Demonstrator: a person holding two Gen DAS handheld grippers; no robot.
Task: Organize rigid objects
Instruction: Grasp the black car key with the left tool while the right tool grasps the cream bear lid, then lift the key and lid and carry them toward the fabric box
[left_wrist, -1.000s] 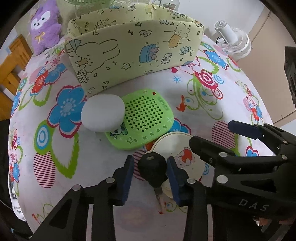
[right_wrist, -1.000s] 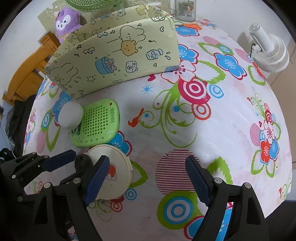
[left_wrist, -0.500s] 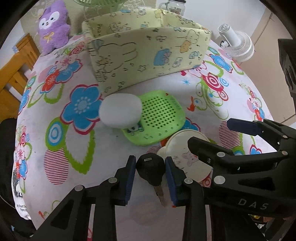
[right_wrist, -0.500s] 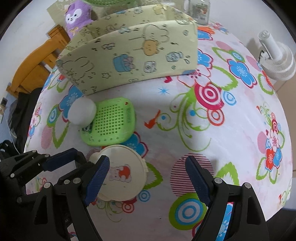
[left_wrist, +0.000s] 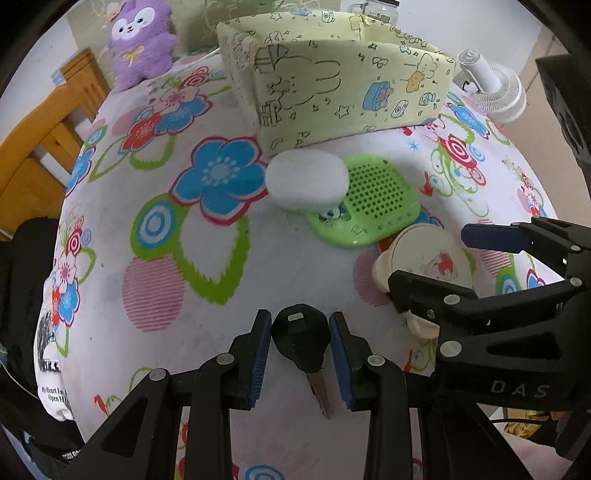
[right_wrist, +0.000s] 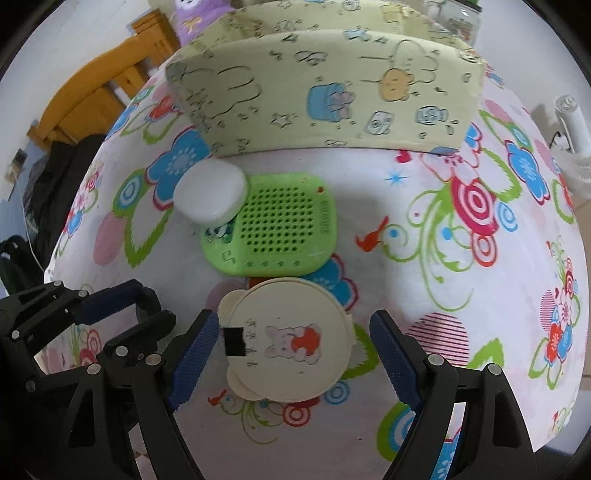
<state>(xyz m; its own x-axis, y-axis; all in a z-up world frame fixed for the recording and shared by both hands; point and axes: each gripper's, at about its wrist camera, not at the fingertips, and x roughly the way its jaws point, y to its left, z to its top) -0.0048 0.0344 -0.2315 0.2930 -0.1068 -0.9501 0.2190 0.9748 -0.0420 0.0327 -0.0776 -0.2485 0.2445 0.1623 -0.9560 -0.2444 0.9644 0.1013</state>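
— What's in your left claw (left_wrist: 300, 343)?

— A black key (left_wrist: 300, 341). My two blue pads are pressed against the sides of its plastic head, and the metal blade points back toward me. It hangs over the near edge of the counter (left_wrist: 207, 325), which is covered in a flowered cloth.

— And your right claw (right_wrist: 291, 354)?

— Its jaws stand wide apart, gripping nothing. They sit on either side of a round cream case (right_wrist: 286, 341) with a little bear picture on its lid; the left pad is just beside the case's rim, the right pad is clear of it. The case lies flat near the near edge of the counter.

— What else is on the counter?

— Just beyond the cream case lies a green perforated box (right_wrist: 275, 229), nearly touching it. A white oval container (right_wrist: 210, 197) rests partly on the green box's far left corner. Behind both stands a pale yellow fabric bin (right_wrist: 325, 96) printed with cartoon drawings, towards the far edge. A purple plush toy (left_wrist: 142, 40) sits at the far left corner.
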